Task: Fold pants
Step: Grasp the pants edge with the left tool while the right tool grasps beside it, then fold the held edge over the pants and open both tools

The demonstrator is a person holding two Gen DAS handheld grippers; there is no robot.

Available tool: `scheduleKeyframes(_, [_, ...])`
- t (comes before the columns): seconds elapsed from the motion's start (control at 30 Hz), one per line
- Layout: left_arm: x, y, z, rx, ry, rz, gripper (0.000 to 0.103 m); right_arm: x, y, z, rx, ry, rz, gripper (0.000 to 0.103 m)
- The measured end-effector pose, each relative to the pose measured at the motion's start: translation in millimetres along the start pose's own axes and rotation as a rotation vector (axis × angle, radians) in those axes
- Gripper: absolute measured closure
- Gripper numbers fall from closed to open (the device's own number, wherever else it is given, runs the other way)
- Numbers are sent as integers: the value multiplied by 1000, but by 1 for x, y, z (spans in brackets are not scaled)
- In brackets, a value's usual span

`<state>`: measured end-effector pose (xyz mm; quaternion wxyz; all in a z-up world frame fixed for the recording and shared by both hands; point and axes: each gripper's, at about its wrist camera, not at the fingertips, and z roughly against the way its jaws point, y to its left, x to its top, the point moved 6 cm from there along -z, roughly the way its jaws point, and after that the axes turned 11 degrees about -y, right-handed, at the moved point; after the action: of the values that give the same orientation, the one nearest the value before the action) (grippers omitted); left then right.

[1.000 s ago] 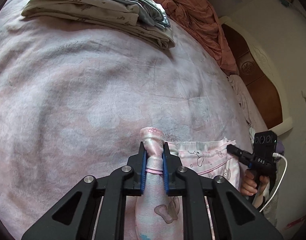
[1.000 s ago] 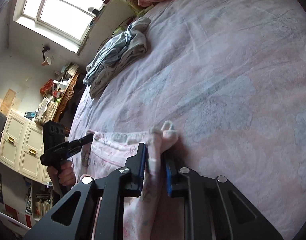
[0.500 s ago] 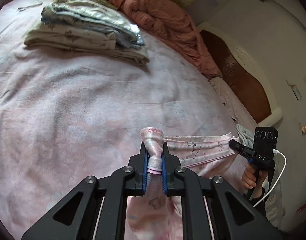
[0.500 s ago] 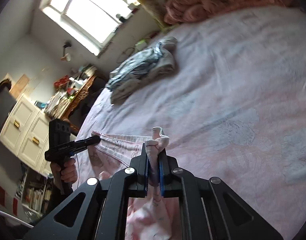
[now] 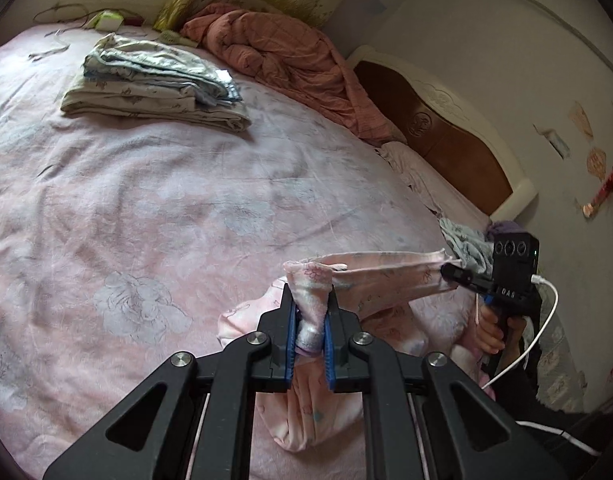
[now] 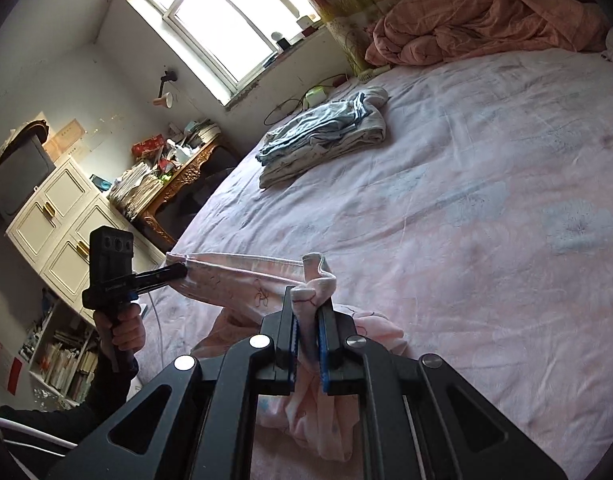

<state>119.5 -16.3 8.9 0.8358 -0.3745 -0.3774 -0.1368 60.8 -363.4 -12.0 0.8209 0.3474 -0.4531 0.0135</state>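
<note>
Pale pink printed pants hang above the pink bed sheet, their waistband stretched between both grippers. My left gripper is shut on one bunched end of the waistband. In the same view my right gripper clamps the other end at the right, with a hand on its grip. In the right wrist view my right gripper is shut on the pants, and the left gripper pinches the far end at the left. The legs droop below the jaws and rest partly on the bed.
A folded stack of light printed clothes lies toward the far side of the bed. A crumpled salmon quilt is piled by the brown headboard. White cabinets and a cluttered desk stand beside the bed.
Both grippers have risen and lifted the waistband off the bed, so the pants now hang. The right jaws have closed tight on the fabric. More of the room shows.
</note>
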Motion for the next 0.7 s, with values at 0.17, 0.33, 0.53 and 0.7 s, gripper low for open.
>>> scheduleKeyframes(0.17, [-30, -4, 11, -7, 33, -8, 93, -20, 4, 11, -8, 11, 6, 95])
scheduleKeyframes(0.33, [-53, 3, 9, 27, 74, -16, 93, -44, -4, 8, -41, 75, -6, 95])
scheduleKeyframes(0.53, [-75, 4, 4, 86, 120, -95, 90, -60, -9, 4, -69, 100, -7, 95])
scheduleKeyframes(0.7, [-78, 0, 17, 84, 103, -144, 74, -66, -4, 11, -93, 107, 38, 86])
